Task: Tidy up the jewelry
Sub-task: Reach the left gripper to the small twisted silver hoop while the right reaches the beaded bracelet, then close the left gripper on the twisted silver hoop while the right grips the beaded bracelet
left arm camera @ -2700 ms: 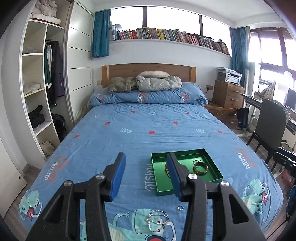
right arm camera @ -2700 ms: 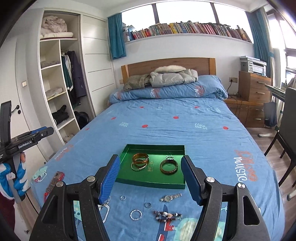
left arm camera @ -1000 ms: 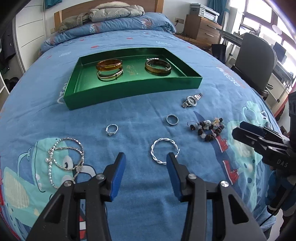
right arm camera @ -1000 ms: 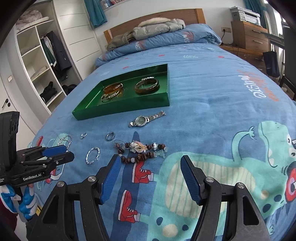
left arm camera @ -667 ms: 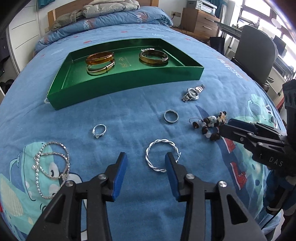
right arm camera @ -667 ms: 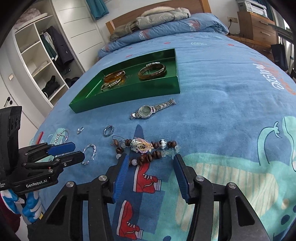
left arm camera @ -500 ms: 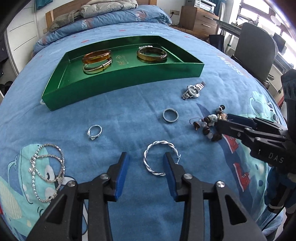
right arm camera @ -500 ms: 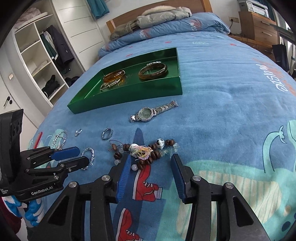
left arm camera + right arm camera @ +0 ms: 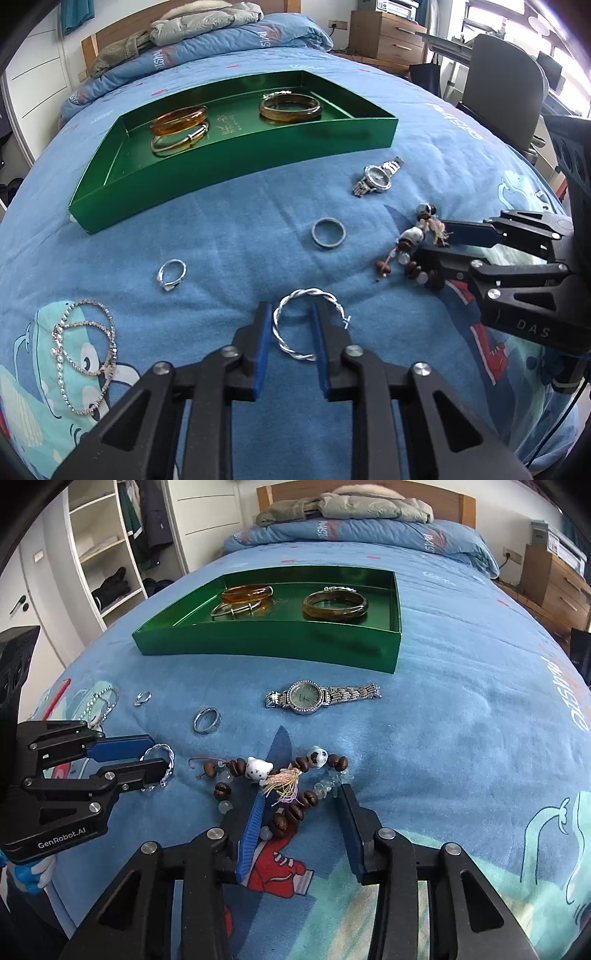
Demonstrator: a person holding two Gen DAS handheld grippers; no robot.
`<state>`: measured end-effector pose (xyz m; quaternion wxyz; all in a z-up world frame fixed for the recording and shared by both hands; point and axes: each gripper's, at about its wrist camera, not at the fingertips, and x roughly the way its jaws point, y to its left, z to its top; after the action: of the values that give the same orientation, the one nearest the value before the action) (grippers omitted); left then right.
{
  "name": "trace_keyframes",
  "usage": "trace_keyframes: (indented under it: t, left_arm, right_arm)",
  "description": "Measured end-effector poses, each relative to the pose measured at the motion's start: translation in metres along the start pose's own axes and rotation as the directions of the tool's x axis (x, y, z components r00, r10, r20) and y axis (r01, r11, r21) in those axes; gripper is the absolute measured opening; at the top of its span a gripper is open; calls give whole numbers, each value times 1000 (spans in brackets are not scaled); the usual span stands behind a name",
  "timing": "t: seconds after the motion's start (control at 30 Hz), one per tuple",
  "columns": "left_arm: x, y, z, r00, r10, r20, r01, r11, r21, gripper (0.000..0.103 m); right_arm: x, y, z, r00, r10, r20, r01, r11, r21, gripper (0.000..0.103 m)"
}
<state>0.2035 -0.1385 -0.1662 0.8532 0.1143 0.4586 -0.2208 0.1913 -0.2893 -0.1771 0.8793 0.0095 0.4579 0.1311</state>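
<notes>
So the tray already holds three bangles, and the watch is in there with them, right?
Not quite. The green tray does hold three bangles, but the watch lies on the bedspread in front of the tray, outside it. The right wrist view shows this most clearly.

We note the bed cover (image 9: 236, 229): mid-blue, printed with teal cartoon dinosaurs, small red marks and orange lettering. The tray (image 9: 229, 173) is glossy green with gold characters on its floor. In it we see an amber bangle (image 9: 178, 120), a silver bangle (image 9: 180, 142) and an olive-brown bangle (image 9: 290, 107). The watch (image 9: 306, 698) is silver with a pale green dial. The twisted hoop (image 9: 306, 325) and two rings (image 9: 328, 232) are silver. The bead bracelet (image 9: 280, 782) mixes dark brown, clear and white spotted beads with a pink-yellow tassel. The fingers (image 9: 258, 347) are blue on black frames.
</notes>
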Motion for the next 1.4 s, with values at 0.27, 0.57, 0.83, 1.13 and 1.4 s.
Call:
trace_keyframes:
  t: [0.27, 0.57, 0.83, 1.13, 1.4]
  left_arm:
    - [-4, -8, 1, 1000, 12, 2, -12, 1000, -3, 4]
    - [-27, -4, -9, 999, 28, 26, -26, 998, -56, 4]
    - [-67, 2, -15, 996, 48, 75, -41, 996, -80, 4]
    - [-107, 5, -26, 991, 59, 120, -47, 994, -96, 4]
    - [-141, 8, -36, 983, 70, 168, -51, 992, -111, 4]
  right_arm:
    - [-9, 0, -7, 1000, -6, 2, 6, 999, 35, 12]
    - [-31, 4, -14, 999, -25, 37, 22, 996, 90, 10]
    - [-69, 19, -18, 995, -42, 90, 34, 996, 87, 10]
    - [-110, 42, -24, 988, -47, 144, 39, 997, 60, 10]
    - [-139, 60, -31, 980, -53, 192, 45, 998, 44, 10]
